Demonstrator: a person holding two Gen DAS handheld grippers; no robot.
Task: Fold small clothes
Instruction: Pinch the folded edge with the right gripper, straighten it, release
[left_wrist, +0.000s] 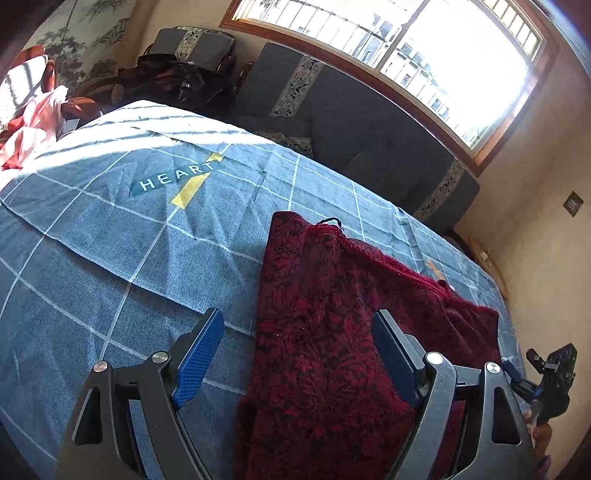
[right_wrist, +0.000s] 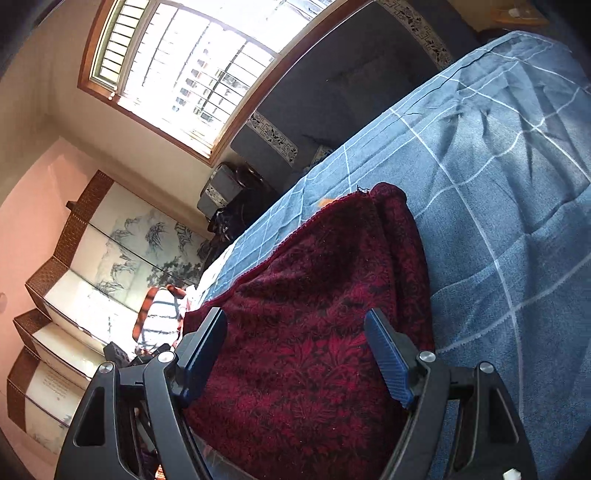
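A dark red patterned garment (left_wrist: 332, 332) lies on a blue checked bedsheet (left_wrist: 110, 258) spread over the bed. It already sits in a narrow, doubled-over shape: in the left wrist view one long straight edge runs away from the camera, and an upper layer with a knitted border lies across a lower one, so at least one fold looks done. In the right wrist view the same garment (right_wrist: 314, 314) shows a rolled, thick edge on its right side and a loose thread at the far corner.

The left gripper (left_wrist: 299, 350) stands wide open over the near end of the garment; its left pad is above the bare sheet and its right pad above the red cloth, and neither presses on anything. The right gripper (right_wrist: 295, 350) is also wide open, with the cloth passing beneath the gap between its pads, nothing pinched.

Judging from this, the piece is released and partly folded. It still looks long, so a further fold across its length probably remains. A heap of pink and orange clothes (left_wrist: 29, 122) at the far corner of the bed suggests more items are waiting.
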